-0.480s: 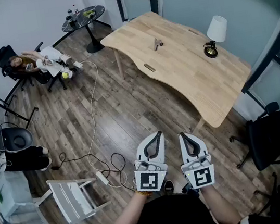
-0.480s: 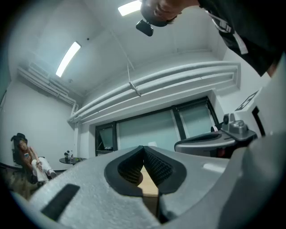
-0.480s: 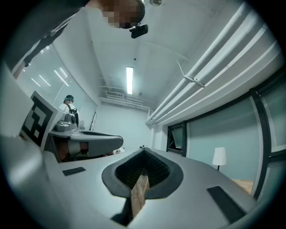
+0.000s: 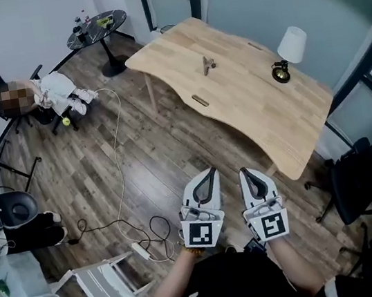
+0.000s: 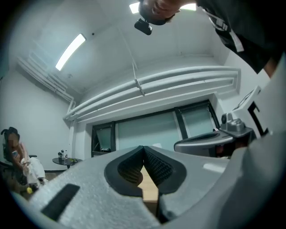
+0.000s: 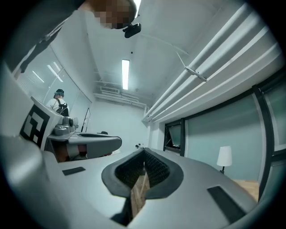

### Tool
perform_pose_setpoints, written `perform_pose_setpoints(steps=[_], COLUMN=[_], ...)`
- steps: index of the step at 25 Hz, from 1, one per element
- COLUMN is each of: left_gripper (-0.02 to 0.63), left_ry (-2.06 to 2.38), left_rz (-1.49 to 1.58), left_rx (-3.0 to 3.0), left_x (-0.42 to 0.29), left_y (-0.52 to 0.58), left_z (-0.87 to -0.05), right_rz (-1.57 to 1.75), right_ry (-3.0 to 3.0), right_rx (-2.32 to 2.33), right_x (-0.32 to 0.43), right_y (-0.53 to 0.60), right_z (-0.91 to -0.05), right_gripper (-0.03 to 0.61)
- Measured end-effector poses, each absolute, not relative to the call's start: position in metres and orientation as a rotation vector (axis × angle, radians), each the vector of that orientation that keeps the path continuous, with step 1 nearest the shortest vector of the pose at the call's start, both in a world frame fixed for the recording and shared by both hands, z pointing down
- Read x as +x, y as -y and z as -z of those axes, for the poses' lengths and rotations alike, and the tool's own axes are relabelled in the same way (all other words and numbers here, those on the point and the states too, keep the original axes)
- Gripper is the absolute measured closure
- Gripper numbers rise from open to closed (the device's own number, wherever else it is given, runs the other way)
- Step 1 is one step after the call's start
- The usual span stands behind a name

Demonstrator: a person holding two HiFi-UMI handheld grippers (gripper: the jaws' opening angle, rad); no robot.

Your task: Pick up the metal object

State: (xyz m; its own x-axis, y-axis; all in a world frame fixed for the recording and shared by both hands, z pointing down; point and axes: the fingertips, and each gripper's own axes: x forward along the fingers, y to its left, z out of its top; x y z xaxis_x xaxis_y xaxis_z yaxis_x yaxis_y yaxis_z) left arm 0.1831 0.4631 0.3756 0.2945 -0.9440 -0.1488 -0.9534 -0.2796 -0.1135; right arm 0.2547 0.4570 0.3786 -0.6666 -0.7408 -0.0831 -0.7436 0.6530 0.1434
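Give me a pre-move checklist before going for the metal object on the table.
1. Metal object located: ok, it lies in the open on the table.
2. Object within reach: not ok, both grippers are held near the body, over the floor, short of the table.
3. Left gripper empty: ok, jaws together on nothing.
4. Right gripper empty: ok, jaws together on nothing.
5. Jaws open for a grasp: not ok, both are shut.
6. Room around the object: ok, the lamp stands well apart from it.
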Motion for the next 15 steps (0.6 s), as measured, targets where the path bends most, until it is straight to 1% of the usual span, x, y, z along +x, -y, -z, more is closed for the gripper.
perform_pose_setpoints(steps=[8, 15], left_gripper=[0.603, 0.603], left_ry=[-1.721, -1.750], left_rz=[-0.088, -0.058], left_rx=[-2.397, -2.438], left_x=[0.118, 0.078], left_y=[-0.412, -0.367], left_z=[-0.376, -0.390], right_rz=[-0.270, -0.242], right_ry=[-2.855, -2.853], right_rx=[-1.320, -1.374], right_x=[0.188, 0.157], right_y=[-0.406, -0.354], right_z=[-0.382, -0.386], right_gripper=[0.575, 0.577])
